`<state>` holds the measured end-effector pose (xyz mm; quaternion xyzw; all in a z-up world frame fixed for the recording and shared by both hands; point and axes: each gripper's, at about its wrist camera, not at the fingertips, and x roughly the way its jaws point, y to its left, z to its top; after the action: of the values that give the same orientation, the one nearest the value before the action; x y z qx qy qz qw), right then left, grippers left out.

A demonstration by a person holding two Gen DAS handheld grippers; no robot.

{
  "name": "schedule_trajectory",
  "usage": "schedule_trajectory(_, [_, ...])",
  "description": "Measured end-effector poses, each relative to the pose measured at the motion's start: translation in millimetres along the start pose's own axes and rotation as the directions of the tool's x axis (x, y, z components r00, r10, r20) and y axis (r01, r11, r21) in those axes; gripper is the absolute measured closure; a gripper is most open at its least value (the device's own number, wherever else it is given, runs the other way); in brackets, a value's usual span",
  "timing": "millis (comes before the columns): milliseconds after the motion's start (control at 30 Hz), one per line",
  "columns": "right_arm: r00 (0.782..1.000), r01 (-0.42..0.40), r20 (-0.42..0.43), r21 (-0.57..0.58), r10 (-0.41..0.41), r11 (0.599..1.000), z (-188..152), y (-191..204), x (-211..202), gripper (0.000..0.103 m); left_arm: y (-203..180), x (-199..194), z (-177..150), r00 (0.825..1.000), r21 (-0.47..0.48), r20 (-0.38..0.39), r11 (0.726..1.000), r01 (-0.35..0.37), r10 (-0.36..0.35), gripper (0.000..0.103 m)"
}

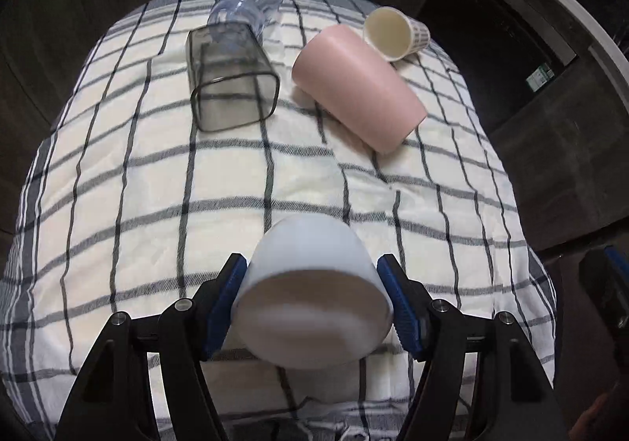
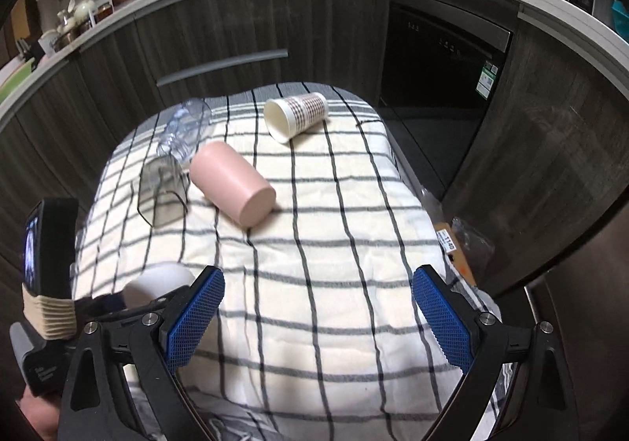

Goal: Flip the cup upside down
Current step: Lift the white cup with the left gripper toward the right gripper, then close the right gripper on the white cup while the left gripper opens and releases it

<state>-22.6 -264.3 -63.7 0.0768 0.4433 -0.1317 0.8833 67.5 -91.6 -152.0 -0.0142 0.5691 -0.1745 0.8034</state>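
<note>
My left gripper (image 1: 312,297) is shut on a white cup (image 1: 310,291), its blue pads pressed on both sides. The cup is held tilted, its flat end toward the camera, just above the checked cloth (image 1: 157,185). In the right wrist view the white cup (image 2: 161,280) shows at the lower left beside the left gripper's body. My right gripper (image 2: 318,317) is open and empty over the near part of the cloth (image 2: 334,244).
A pink cup (image 1: 357,87) (image 2: 232,181), a smoky square glass (image 1: 232,83) (image 2: 161,193), a clear plastic bottle (image 1: 251,0) (image 2: 184,130) and a patterned paper cup (image 1: 397,32) (image 2: 295,114) lie on their sides at the far end. Dark cabinets surround the table.
</note>
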Motion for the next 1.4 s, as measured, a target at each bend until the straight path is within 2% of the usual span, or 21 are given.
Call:
schedule_trajectory(300, [1.0, 0.0, -0.013, -0.001, 0.0, 1.0, -4, 0, 3, 0.006, -1, 1, -1, 1.0, 0.007, -0.02, 1.0, -0.001, 0.001, 0.035])
schedule_trajectory(700, [1.0, 0.012, -0.013, -0.008, -0.012, 1.0, -3, 2, 3, 0.006, 6, 13, -23, 0.993, -0.02, -0.116, 0.999, 0.031, -0.034, 0.031])
schedule_trajectory(800, [1.0, 0.009, -0.012, -0.011, -0.009, 1.0, -3, 3, 2, 0.006, 6, 10, -22, 0.993, -0.023, -0.113, 0.999, 0.036, -0.039, 0.023])
schedule_trajectory(933, [1.0, 0.007, -0.004, -0.021, -0.007, 1.0, -1, 6, -3, 0.006, 5, 0, -21, 0.993, -0.018, -0.106, 0.998, 0.052, -0.054, 0.021])
schedule_trajectory(1133, [0.999, -0.031, -0.017, -0.038, 0.031, 0.999, 15, 13, -15, 0.006, 10, -30, -18, 0.996, -0.053, -0.058, 0.996, 0.065, -0.068, 0.017])
schedule_trajectory(1233, [0.995, -0.083, -0.066, -0.039, 0.08, 0.996, 30, 19, -16, 0.007, 24, -56, -16, 0.999, -0.103, 0.005, 0.993, 0.049, -0.049, 0.015])
schedule_trajectory(1333, [0.978, -0.147, -0.156, -0.022, 0.142, 0.989, 42, 28, -7, 0.006, 46, -89, -15, 0.994, -0.164, 0.098, 0.986, -0.036, 0.052, 0.006])
schedule_trajectory(1400, [0.953, -0.193, -0.242, -0.016, 0.184, 0.981, 48, 39, 5, 0.007, 59, -105, -17, 0.983, -0.204, 0.139, 0.975, -0.09, 0.12, 0.004])
